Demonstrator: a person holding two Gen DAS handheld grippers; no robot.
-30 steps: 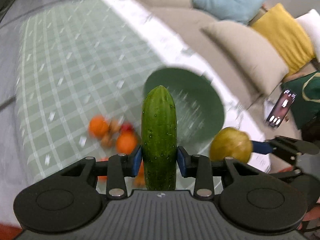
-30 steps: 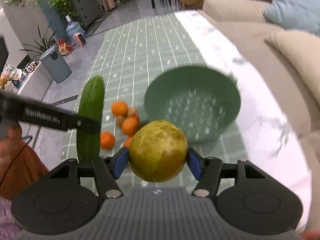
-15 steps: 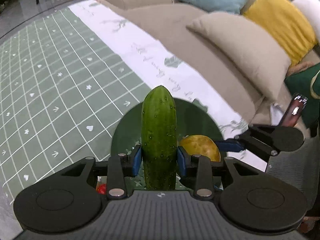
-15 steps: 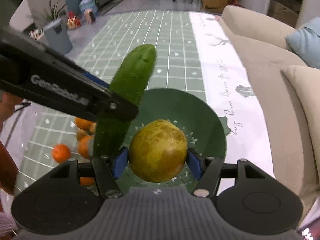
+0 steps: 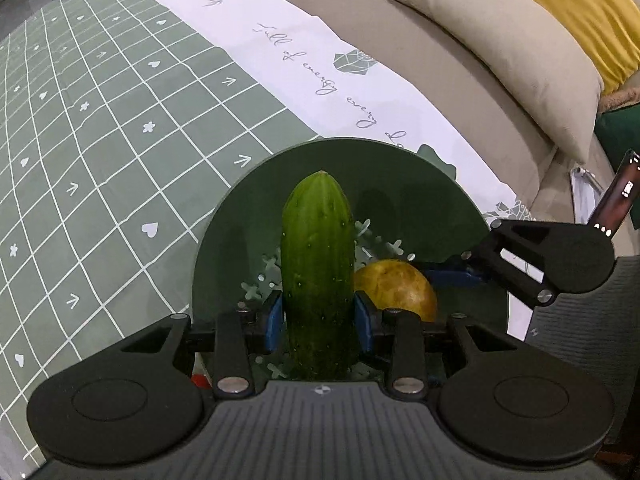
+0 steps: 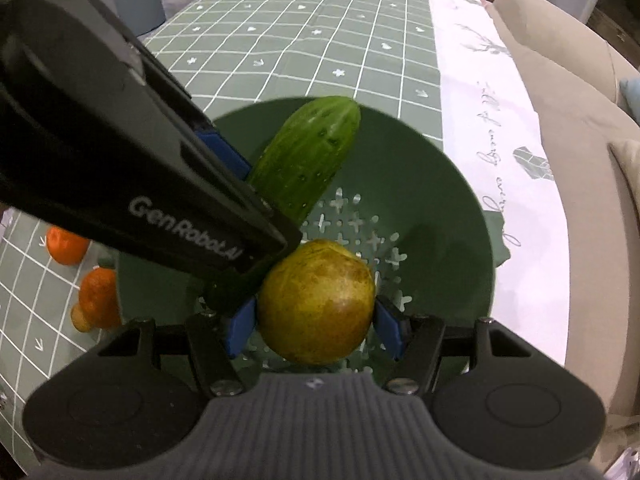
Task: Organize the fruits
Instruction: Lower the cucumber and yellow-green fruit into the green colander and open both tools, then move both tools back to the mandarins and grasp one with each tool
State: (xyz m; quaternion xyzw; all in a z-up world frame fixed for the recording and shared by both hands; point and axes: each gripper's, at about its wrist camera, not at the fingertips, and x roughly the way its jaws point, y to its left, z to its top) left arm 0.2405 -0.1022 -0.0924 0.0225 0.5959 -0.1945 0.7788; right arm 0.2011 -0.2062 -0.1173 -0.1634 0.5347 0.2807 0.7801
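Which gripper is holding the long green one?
The left gripper holds the long cucumber. The right gripper holds a round yellowish pear instead.

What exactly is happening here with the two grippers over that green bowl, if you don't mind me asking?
A person is sorting produce with a handheld gripper in each hand. The left gripper is clamped on a cucumber, and the right gripper on a yellowish pear. Both are held over the green perforated bowl, neither released. Some oranges lie on the checked tablecloth beside the bowl.
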